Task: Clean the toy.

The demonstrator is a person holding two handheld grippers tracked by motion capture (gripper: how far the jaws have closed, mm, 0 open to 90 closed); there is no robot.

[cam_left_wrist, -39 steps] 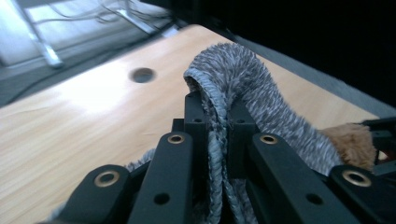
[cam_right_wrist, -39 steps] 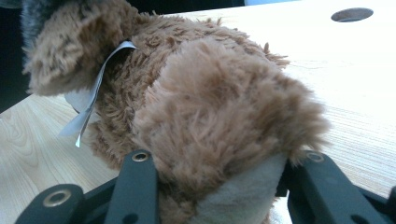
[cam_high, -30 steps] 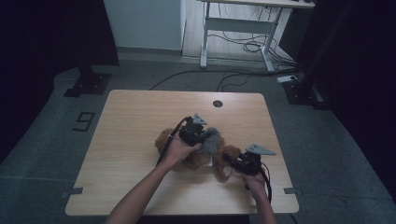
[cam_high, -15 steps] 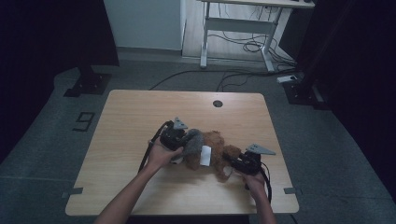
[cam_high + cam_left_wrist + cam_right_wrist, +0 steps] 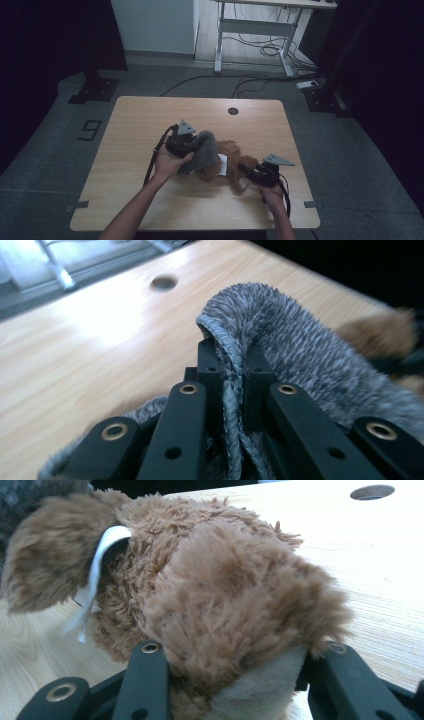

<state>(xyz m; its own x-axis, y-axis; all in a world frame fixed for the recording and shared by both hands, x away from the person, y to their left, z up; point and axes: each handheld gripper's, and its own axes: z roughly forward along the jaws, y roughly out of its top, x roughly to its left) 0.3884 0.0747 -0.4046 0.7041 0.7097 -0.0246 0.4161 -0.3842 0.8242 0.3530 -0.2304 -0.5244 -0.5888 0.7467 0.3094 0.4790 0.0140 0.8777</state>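
Note:
A brown plush toy (image 5: pixel 231 159) lies on the wooden table (image 5: pixel 130 125), partly covered by a grey knitted cloth (image 5: pixel 206 152). My left gripper (image 5: pixel 196 144) is shut on the cloth's hem, and the left gripper view shows the grey cloth (image 5: pixel 300 340) pinched between the black jaws of my left gripper (image 5: pixel 231 370). My right gripper (image 5: pixel 246 172) is shut on one foot of the toy. The right gripper view has the brown plush toy (image 5: pixel 210 595) close up, with its tan sole wedged in my right gripper (image 5: pixel 235 680). A white label (image 5: pixel 95 575) hangs from the toy.
A round cable hole (image 5: pixel 233 110) sits near the table's far edge. Beyond the table stand a white desk frame (image 5: pixel 252 35) and floor cables (image 5: pixel 235 82). Bare tabletop lies to the left and along the near edge.
My left gripper has moved left and slightly up, drawing the grey cloth with it across the toy. The right gripper and the toy's foot have stayed put.

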